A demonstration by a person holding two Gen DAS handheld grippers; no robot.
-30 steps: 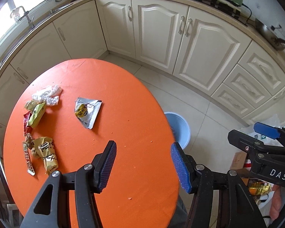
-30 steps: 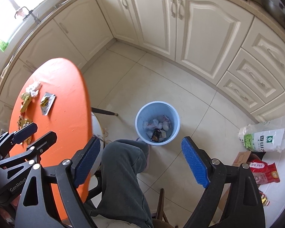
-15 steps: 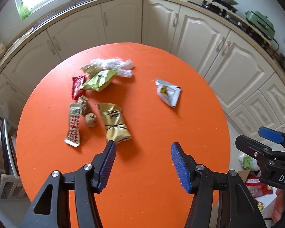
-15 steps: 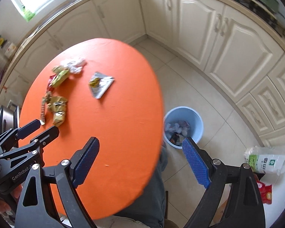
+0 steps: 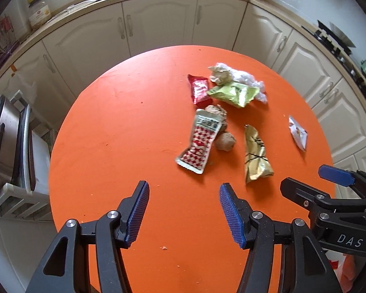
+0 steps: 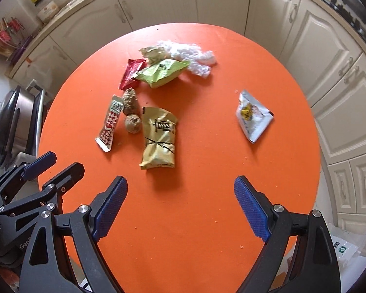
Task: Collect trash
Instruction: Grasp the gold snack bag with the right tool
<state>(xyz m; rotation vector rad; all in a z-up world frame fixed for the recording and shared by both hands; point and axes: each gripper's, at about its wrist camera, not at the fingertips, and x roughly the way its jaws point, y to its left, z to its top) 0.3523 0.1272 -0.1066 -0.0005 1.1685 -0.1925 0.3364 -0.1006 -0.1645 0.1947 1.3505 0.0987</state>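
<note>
Both grippers hang over the near, bare part of the orange counter (image 6: 195,219), tipped steeply down, and neither holds anything. The right gripper (image 6: 180,207) has its blue fingers (image 6: 109,205) spread wide with only counter top between them; the left gripper (image 5: 183,214) stands about half open, also empty.

Nearest to the right gripper, just above its left finger in the lower middle of the right wrist frame, lies the gold snack packet (image 6: 159,138). Its long axis runs almost straight away from the fingers, so they would straddle its narrow width. In the left wrist frame the same packet sits right of centre, off that gripper's line; there the red-and-white checked sachet (image 5: 198,144) lies closer, slanting up and right.

Further off sit two brown crumpled lumps (image 6: 131,112), then the red wrapper (image 6: 130,73), the green packet (image 6: 162,72) and crumpled clear plastic (image 6: 190,56). A white-and-yellow sachet (image 6: 252,116) lies alone, centre right. I judge the gold packet the right gripper's pick.
</note>
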